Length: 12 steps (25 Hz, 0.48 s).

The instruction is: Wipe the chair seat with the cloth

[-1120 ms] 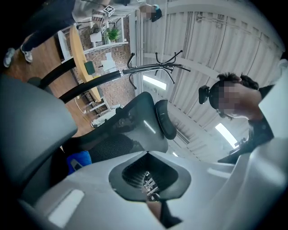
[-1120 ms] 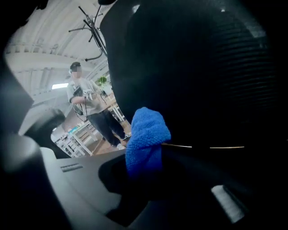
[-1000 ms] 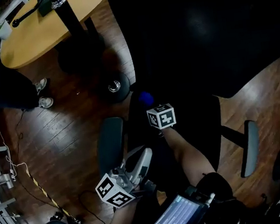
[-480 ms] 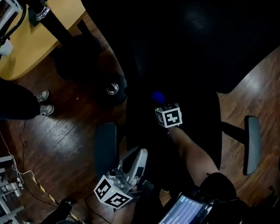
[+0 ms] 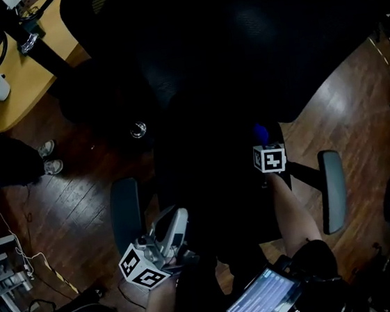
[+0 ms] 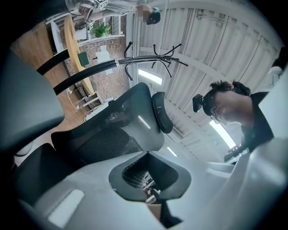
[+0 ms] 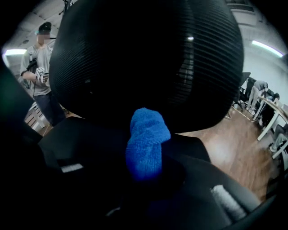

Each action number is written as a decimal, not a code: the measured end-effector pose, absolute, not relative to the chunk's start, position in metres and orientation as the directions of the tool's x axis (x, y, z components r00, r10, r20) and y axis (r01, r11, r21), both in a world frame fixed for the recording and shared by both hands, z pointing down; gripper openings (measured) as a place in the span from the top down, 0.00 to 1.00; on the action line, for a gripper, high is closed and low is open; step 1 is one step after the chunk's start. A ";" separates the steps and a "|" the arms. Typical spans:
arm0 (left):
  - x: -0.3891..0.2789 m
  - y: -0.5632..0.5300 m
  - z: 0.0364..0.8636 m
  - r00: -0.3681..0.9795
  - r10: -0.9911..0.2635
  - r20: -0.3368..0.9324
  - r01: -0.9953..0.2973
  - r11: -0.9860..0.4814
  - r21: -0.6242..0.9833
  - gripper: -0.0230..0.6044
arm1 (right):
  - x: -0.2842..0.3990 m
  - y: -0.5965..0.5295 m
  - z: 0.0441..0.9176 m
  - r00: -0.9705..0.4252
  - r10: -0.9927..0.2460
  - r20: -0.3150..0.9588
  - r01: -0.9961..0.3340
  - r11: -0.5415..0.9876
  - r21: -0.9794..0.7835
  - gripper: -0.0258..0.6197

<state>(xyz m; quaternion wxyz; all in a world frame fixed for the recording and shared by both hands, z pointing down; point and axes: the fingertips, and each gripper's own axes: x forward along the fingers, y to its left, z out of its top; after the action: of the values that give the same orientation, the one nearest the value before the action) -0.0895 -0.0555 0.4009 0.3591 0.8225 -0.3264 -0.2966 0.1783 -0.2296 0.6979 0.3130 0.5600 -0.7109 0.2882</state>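
Now the right hand-held gripper (image 5: 263,142), clamped on the blue cloth (image 7: 146,143), sits over the right side of the chair seat (image 5: 213,192), having swept across from left of centre. Wiping stroke under way; coverage probably partial. Left hand-held gripper (image 5: 172,226) is closed on nothing, idle beside the left armrest (image 5: 125,212).

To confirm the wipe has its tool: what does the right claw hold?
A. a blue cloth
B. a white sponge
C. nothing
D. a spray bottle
A: the right gripper view shows the right claw closed on a bunched blue cloth that sticks out ahead of it, in front of the black mesh backrest.
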 end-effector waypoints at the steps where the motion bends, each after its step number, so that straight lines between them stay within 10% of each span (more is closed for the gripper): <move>1: -0.089 -0.056 0.401 0.612 -0.749 -0.253 -0.321 -0.528 0.786 0.98 | 0.190 -0.227 0.695 -0.158 -0.619 0.769 -0.980 0.195 -0.045 0.89; 12: -0.080 -0.059 0.395 0.633 -0.728 -0.264 -0.302 -0.546 0.782 0.98 | 0.237 -0.215 0.683 -0.089 -0.636 0.766 -0.986 0.164 0.021 0.89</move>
<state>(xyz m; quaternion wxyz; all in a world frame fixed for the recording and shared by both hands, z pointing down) -0.0796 -0.0591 0.3954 0.3614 0.8282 -0.3109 -0.2947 0.2367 -0.2150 0.6830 0.3290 0.5891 -0.6884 0.2661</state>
